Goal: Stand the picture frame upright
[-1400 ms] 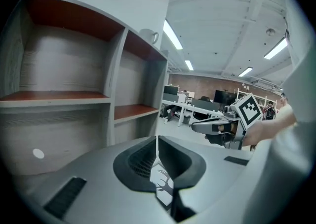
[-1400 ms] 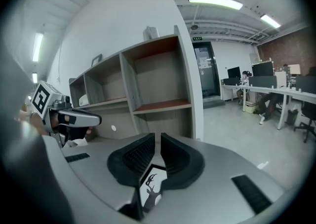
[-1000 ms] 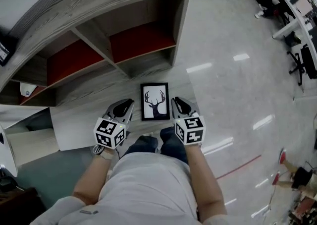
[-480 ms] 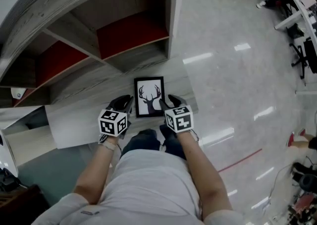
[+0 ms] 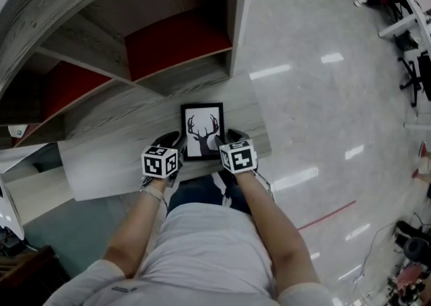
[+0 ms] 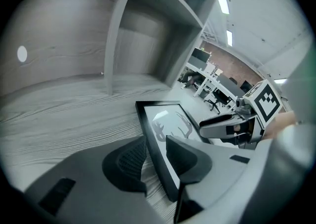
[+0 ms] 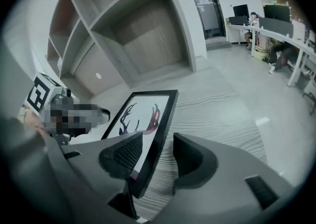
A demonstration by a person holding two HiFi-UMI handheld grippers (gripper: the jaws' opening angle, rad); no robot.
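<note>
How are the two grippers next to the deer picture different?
The left gripper straddles the picture frame's left edge; the right gripper straddles its right edge. The left gripper's marker cube bears a different black-and-white pattern from the right gripper's. Both grippers' jaws are opening, with the frame's edge between them, not pinched.

The place is an open-plan office. Long white desks (image 7: 286, 33) carry dark monitors (image 7: 241, 10), and a person (image 7: 254, 19) sits at one. Wheeled office chairs (image 5: 408, 82) stand on a glossy pale floor (image 5: 323, 123). Strip lights (image 6: 223, 2) line the ceiling, and a wood-grain shelving unit (image 5: 101, 35) fills one side.
</note>
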